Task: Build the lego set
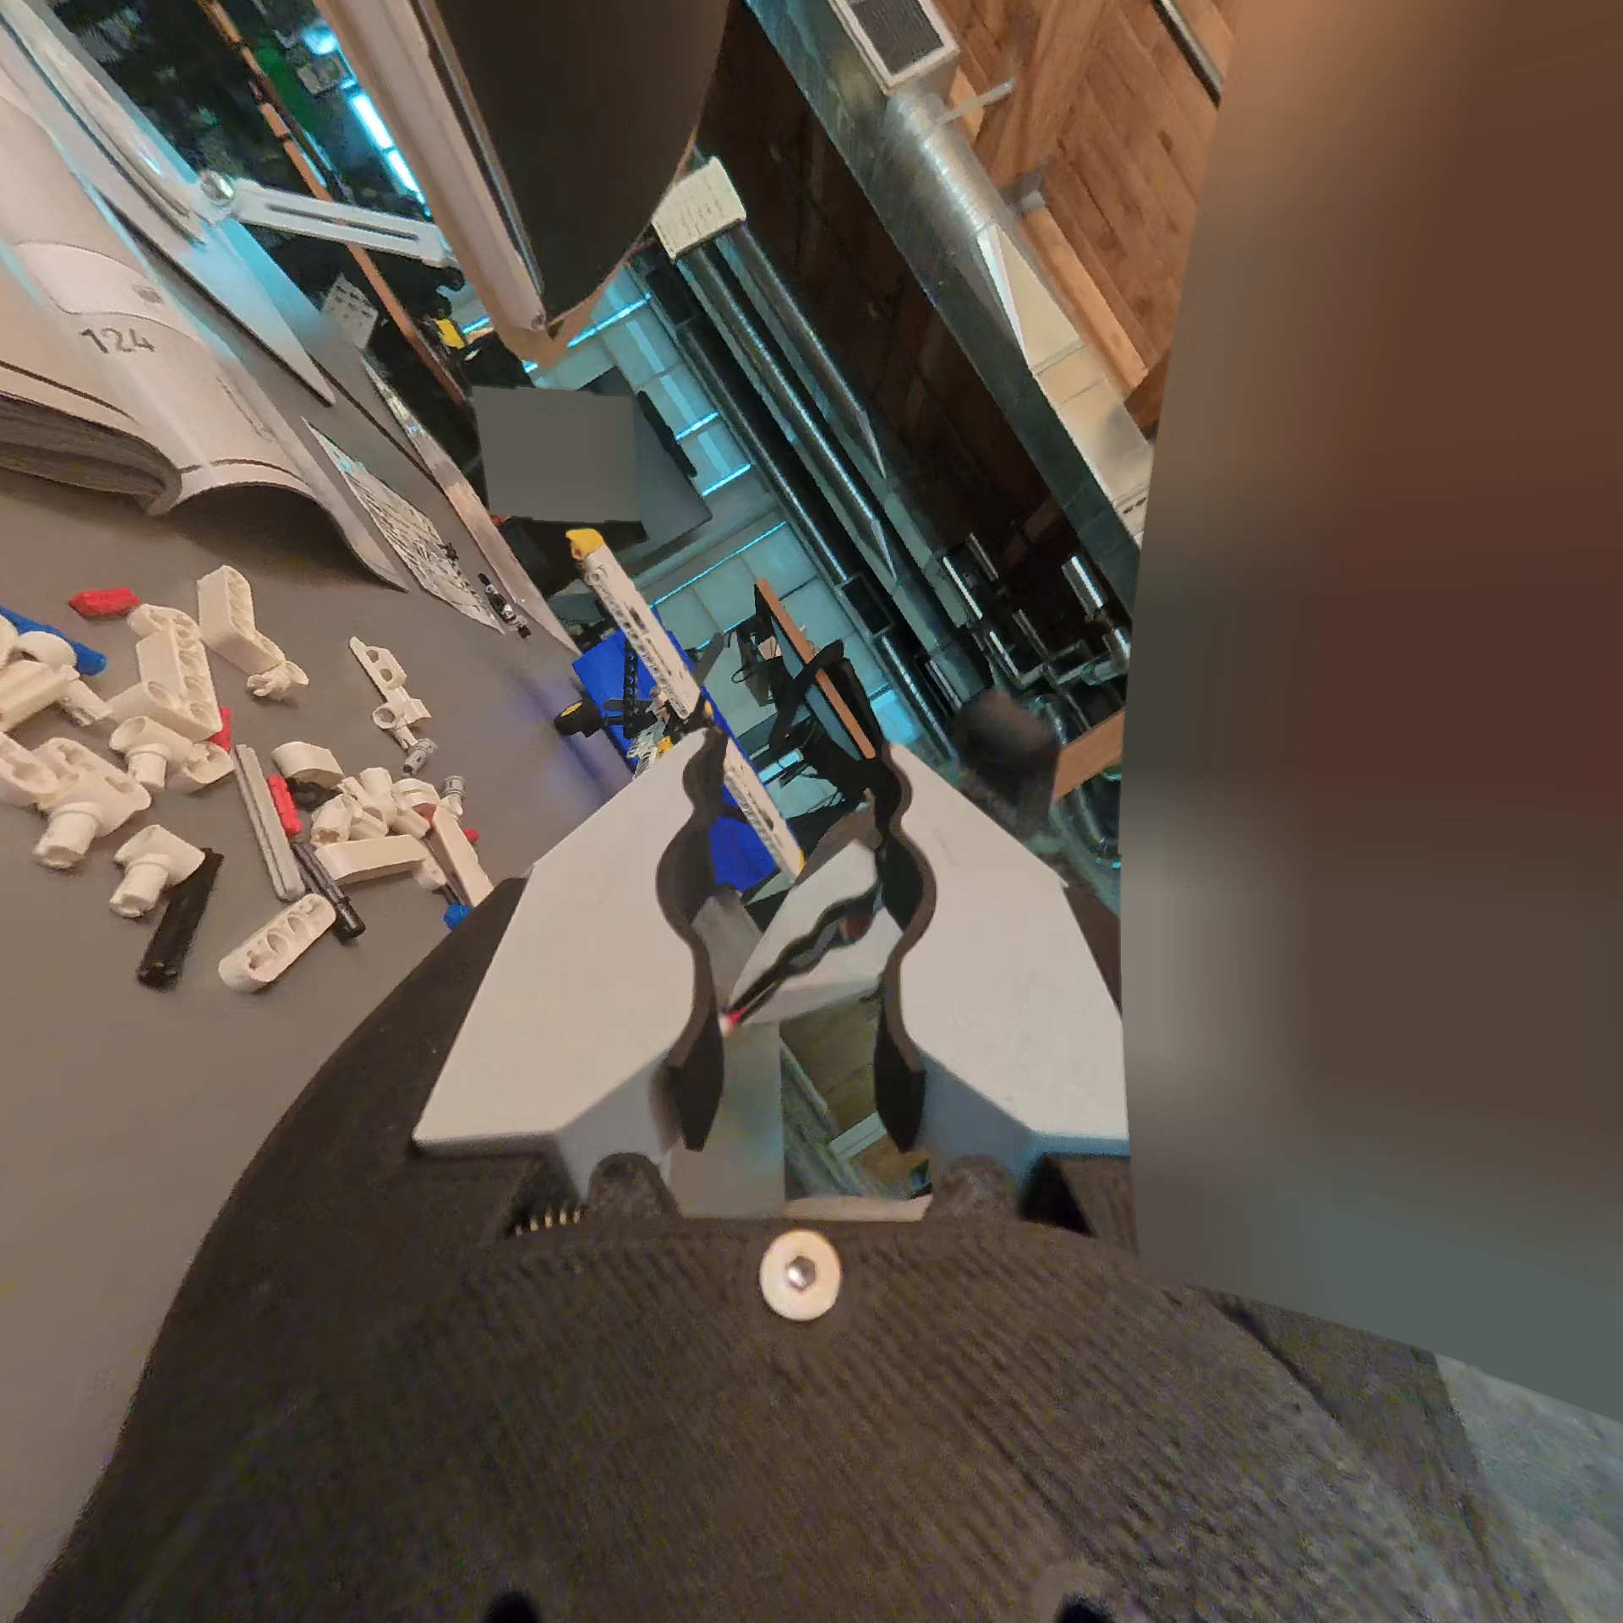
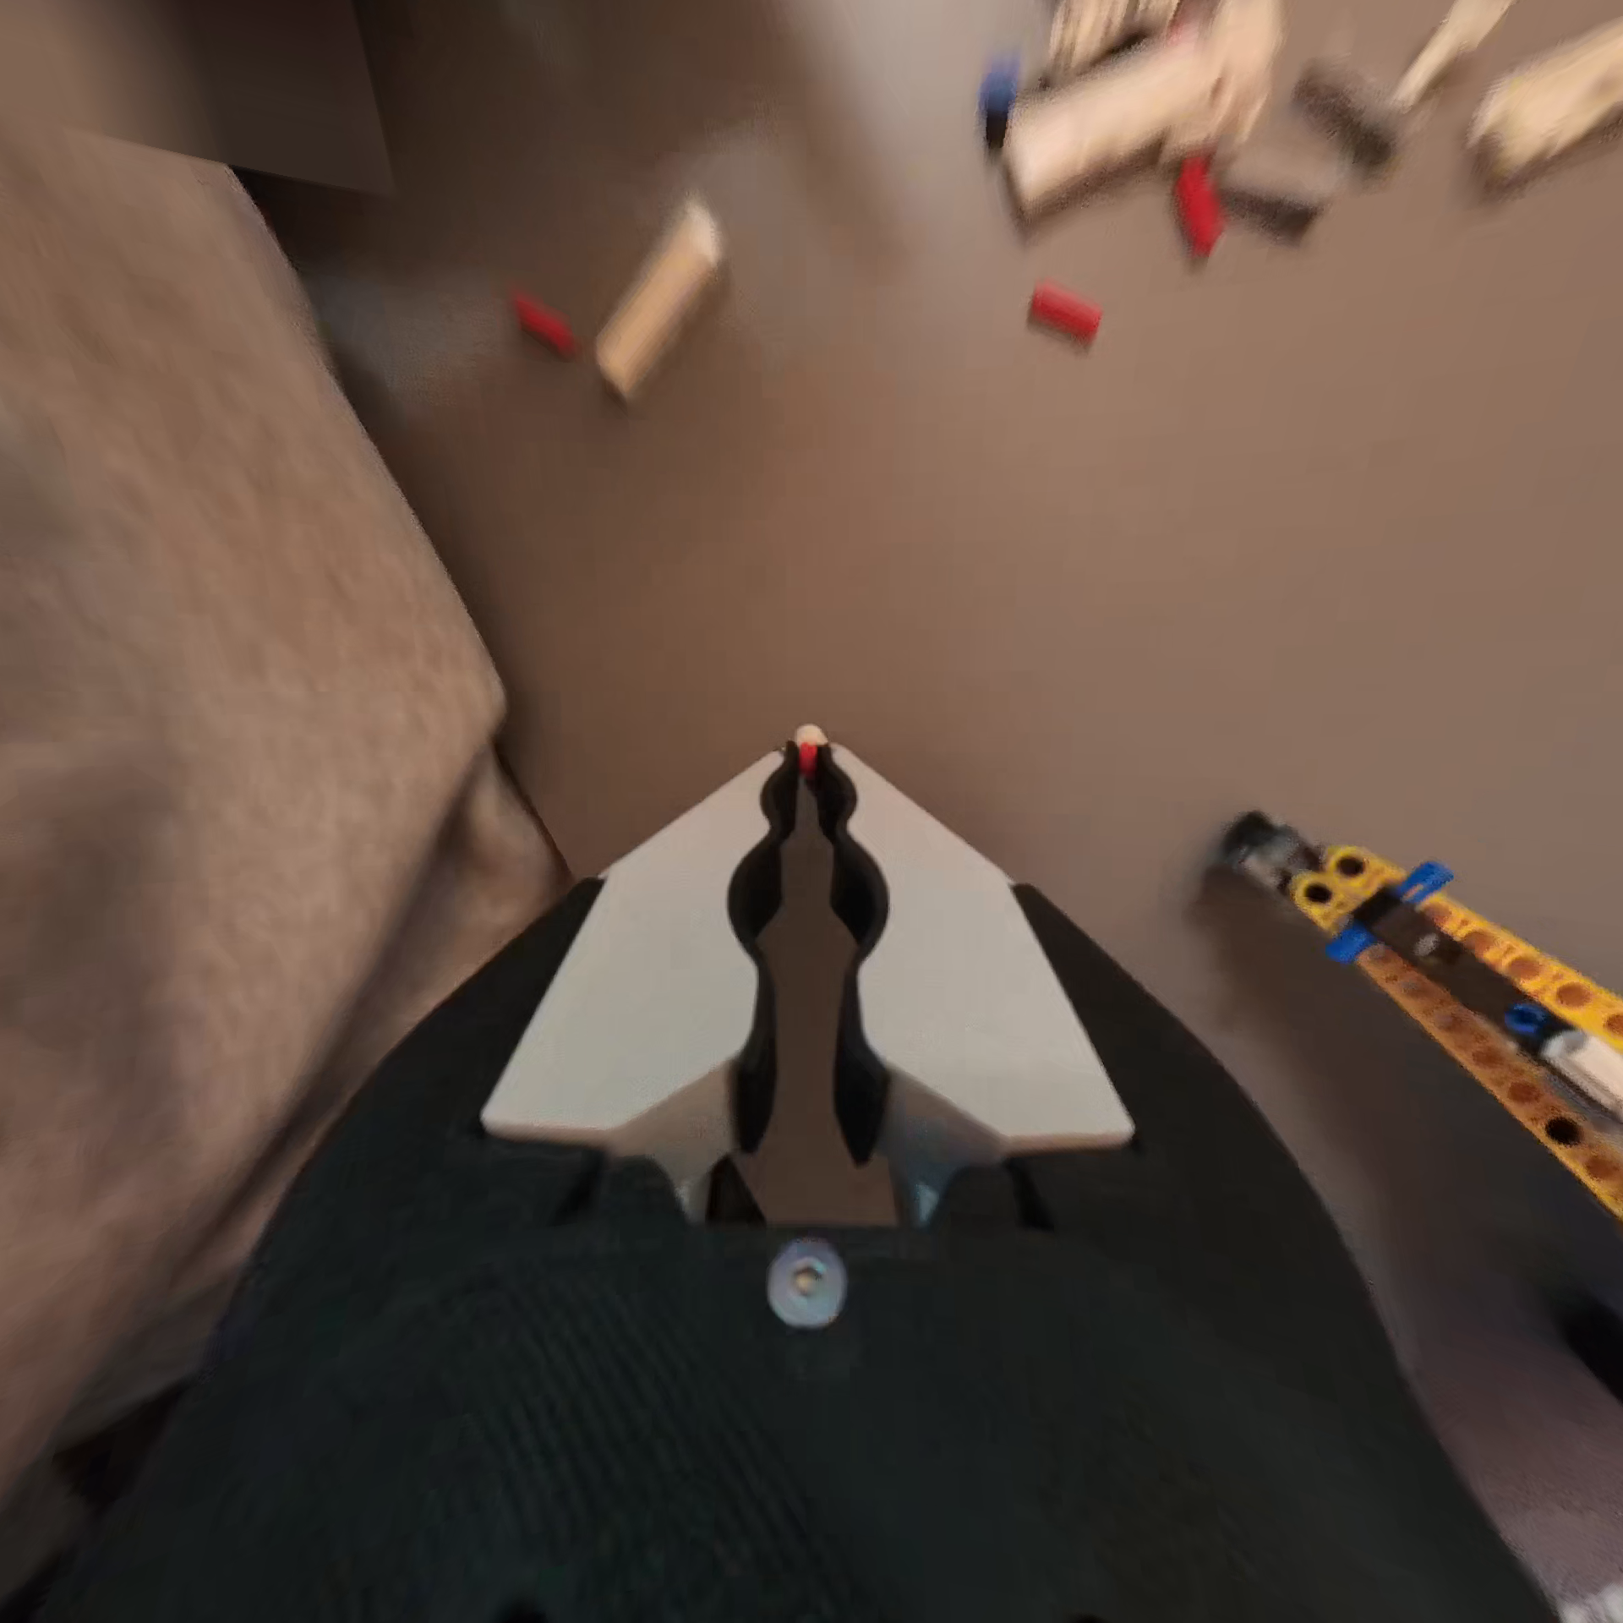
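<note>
Closest in, the right gripper is seen pinched almost together at the tips, clamped on a tiny red pin with a pale end poking out past the fingers. The view is pretty smeared, so not much more of that piece can be made out. Off to its right, a yellow beam assembly with blue clips is laid on the brown table, and farther out a few loose red and cream bricks are scattered.

In the left wrist view, the left gripper is held with its jaws spread apart, nothing gripped. The other gripper is visible through that gap, tilted, red bit at its tip. Just past the fingertips, a long white beam build with yellow ends is propped up at a slant over a blue part. To the left, a pile of white parts is spread on the grey table, with an open instruction booklet beyond it.
</note>
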`<state>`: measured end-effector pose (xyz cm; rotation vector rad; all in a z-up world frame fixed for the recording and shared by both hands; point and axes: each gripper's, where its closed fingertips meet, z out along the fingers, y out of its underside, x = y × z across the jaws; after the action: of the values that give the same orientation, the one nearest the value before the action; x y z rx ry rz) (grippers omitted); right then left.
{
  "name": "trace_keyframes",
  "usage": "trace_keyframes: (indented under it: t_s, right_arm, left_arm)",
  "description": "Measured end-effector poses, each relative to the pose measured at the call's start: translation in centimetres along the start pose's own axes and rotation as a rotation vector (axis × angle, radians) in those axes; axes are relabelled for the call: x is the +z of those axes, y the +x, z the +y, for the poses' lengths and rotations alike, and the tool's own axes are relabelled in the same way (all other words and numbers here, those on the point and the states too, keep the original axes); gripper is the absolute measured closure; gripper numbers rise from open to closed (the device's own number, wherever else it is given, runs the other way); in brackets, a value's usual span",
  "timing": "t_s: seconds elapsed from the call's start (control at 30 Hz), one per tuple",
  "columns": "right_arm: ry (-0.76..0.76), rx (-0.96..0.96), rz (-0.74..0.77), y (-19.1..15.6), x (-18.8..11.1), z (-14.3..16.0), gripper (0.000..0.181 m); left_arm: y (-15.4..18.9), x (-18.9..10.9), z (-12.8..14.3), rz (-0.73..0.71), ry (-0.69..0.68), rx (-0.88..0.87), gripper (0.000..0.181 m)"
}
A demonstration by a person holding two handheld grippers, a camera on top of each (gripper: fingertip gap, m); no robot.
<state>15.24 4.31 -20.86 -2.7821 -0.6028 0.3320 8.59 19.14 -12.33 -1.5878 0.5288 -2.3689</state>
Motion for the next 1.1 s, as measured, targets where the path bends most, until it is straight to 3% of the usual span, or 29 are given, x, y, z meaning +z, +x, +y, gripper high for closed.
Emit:
trace_keyframes:
  t_s: [0.17,0.3,0.43,0.6,0.9,1.1]
  right_arm:
    - [0.562,0.084,-0.122,-1.2,-4.7,-7.3,0.179]
    - [0.903,0.187,-0.363,-2.7,-6.6,-9.5,0.179]
    - [1.189,0.307,-0.634,-2.9,-8.8,-10.3,0.179]
    - [1.215,0.291,-0.772,-4.8,-7.4,-10.8,0.179]
    - [1.226,0.315,-0.794,-4.1,-6.8,-10.0,0.179]
    - [1.224,0.296,-0.673,-2.7,-7.0,-9.9,0.175]
  left_arm:
    - [1.3,1.6,3.4,0.015,-0.174,0.138,0.143]
    - [2.4,2.7,7.2,0.053,-0.344,0.252,0.139]
    - [3.2,3.1,8.8,0.078,-0.393,0.353,0.139]
    - [4.2,3.3,9.7,0.108,-0.402,0.443,0.138]
    - [4.3,3.2,9.5,0.098,-0.396,0.489,0.175]
    - [3.6,4.2,9.1,0.038,-0.356,0.527,0.176]
